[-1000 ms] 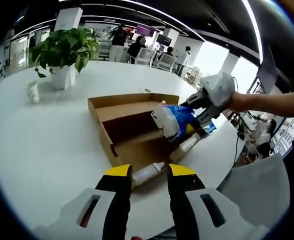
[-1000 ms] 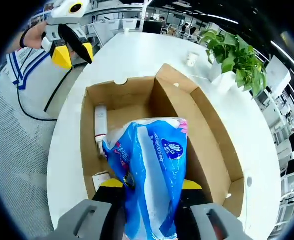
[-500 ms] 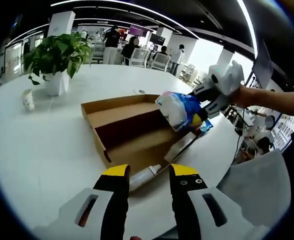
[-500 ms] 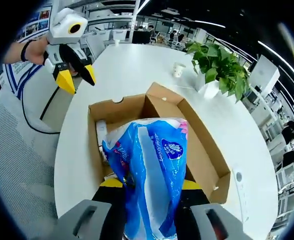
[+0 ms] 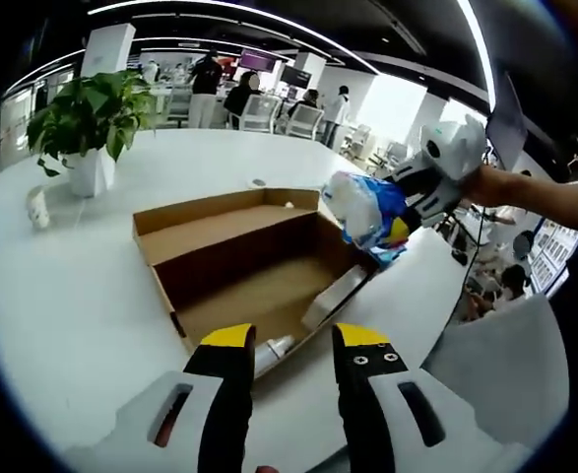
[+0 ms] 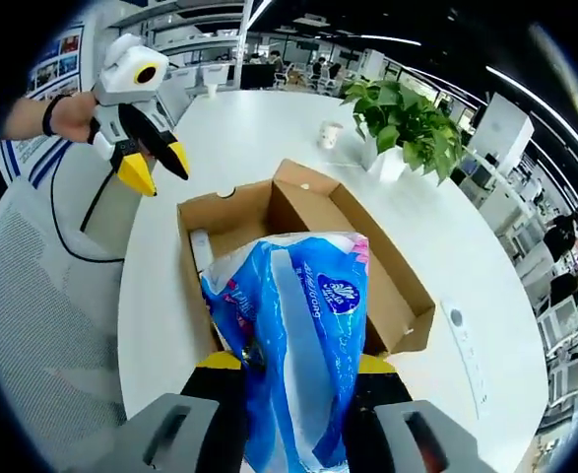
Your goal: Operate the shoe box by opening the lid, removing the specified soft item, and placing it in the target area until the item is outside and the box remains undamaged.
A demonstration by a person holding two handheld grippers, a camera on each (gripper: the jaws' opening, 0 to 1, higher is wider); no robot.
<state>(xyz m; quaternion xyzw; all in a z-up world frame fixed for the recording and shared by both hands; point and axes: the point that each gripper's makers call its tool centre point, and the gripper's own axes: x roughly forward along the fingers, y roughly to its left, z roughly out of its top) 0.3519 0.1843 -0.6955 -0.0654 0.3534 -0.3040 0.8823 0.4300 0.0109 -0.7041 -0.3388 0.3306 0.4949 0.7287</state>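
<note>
We work at a broad white counter, with a potted plant and a small paper cup standing well apart from the job at its far side. The largest thing in play is the brown shoe box, lying open on the counter with its lid folded back flat beside the tray, so the first step looks done and the cardboard shows no tear or crush. Inside the tray some things are left along one wall: a white tube at the near corner and a pale flat piece leaning against the side; we cannot tell what that piece is.

The soft item, a blue and white plastic pack, is up in the air above the box's edge, clear of the tray. Our right gripper has its fingers clamped on the pack's lower end, so the bag hangs forward over the box; seen from the left gripper view, it is lifted just past the box's far corner. We judge the carry to the target area is next, and the box needs no steadying now.

Our left gripper hangs near the box's front edge, fingers apart and holding nothing, kept out of the pack's path.
</note>
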